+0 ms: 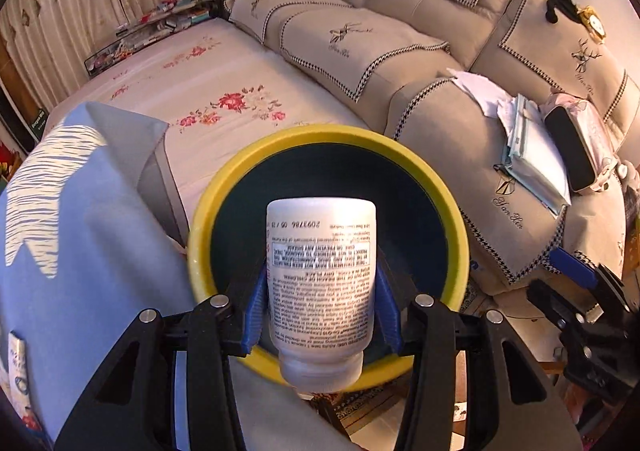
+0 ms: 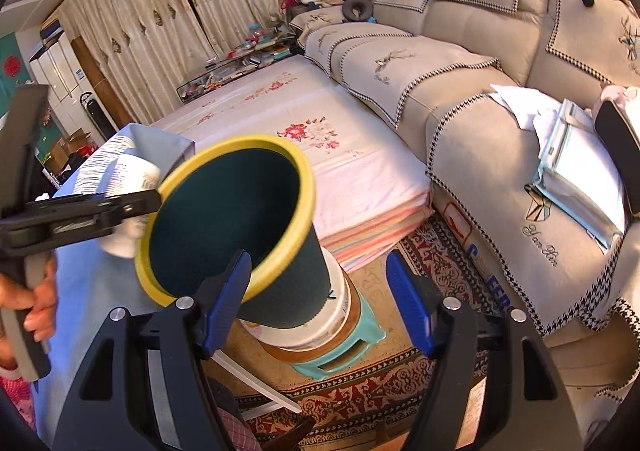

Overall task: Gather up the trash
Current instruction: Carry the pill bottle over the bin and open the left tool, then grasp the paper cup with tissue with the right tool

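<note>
My left gripper (image 1: 320, 283) is shut on a white pill bottle (image 1: 320, 251), which it holds cap towards the camera. The bottle hangs right over the mouth of a dark green bin with a yellow rim (image 1: 456, 211). In the right wrist view the same bottle (image 2: 134, 175) and the left gripper's black jaw sit at the bin's far left edge (image 2: 308, 187). My right gripper (image 2: 320, 283) is open. Its left blue finger (image 2: 228, 291) lies across the near rim and its right finger stands apart from the bin wall. One of its blue fingers (image 1: 572, 271) shows low on the right.
The bin stands on a white bucket (image 2: 340, 307) atop a teal stool (image 2: 360, 347) on a patterned carpet (image 2: 400, 403). A floral-sheeted mattress (image 1: 224, 91) lies behind it, a beige sofa (image 1: 360, 31) to the right with papers (image 1: 532, 155) on its arm. A blue cloth (image 1: 80, 251) lies to the left.
</note>
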`<state>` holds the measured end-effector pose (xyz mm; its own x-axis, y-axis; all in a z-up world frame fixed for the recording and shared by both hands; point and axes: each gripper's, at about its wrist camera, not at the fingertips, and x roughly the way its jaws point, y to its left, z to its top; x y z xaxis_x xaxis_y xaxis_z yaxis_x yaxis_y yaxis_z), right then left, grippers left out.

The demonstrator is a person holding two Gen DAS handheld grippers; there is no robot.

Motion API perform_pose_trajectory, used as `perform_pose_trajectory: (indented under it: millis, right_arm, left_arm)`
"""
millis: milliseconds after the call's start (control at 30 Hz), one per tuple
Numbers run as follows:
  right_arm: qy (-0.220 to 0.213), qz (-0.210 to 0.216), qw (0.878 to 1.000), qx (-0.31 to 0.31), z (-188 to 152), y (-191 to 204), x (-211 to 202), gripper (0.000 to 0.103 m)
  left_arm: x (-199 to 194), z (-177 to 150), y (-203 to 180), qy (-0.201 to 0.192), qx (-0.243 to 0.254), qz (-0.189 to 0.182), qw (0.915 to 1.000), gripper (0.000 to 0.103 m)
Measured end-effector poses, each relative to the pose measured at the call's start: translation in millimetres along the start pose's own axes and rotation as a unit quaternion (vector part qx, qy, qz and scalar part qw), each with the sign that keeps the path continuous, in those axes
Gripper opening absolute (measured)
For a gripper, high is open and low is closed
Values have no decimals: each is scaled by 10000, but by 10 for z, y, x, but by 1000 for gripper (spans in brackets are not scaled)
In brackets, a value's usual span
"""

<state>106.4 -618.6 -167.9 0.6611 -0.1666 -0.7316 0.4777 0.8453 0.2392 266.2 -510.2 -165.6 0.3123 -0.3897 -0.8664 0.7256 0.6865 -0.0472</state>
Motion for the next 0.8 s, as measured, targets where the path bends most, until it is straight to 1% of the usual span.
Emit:
perform_pose_trajectory:
  millis: [133, 233, 333, 400, 433, 467, 533, 567, 633, 733, 800]
  right_arm:
    - [26, -12, 9999, 112, -27, -92, 30, 68]
    - [48, -17, 9998, 166, -36, -142, 51, 68]
    - [80, -9, 9998, 173, -45, -143, 64, 68]
    - [91, 17, 9998, 156, -63, -108, 58, 68]
    - [97, 29, 9998, 145, -67, -90, 50, 68]
    - [104, 45, 9999, 129, -73, -68, 48, 68]
    - [115, 86, 9999, 91, -82, -11, 37, 68]
    - [125, 101, 9999, 55, -89, 29, 34, 69]
    - [144, 141, 9998, -36, -96, 122, 29, 69]
    - [154, 230, 9994, -230, -121, 325, 14, 70]
    - [168, 294, 9986, -405, -127, 497, 7, 70]
  left_arm:
    - [287, 61, -88, 193, 6, 38, 9998, 47]
    - [313, 20, -142, 229, 22, 36, 9997, 49]
    - [206, -19, -155, 151, 51, 36, 9999, 49]
    - [-6, -96, -113, 61, 18, -38, 10000, 50]
    - [-126, -136, -85, -1, -25, -90, 10000, 55]
    - [-251, -182, -51, -88, -74, -140, 9998, 57]
    - [-573, -314, 20, -353, -127, -198, 9991, 65]
    - [-727, -383, 48, -490, -131, -185, 9985, 68]
    - [-1071, -560, 138, -797, -158, -69, 9967, 79]
    - [-1564, -875, 317, -1179, -264, 168, 9925, 86]
    - [-1879, -1120, 492, -1381, -442, 317, 9889, 87]
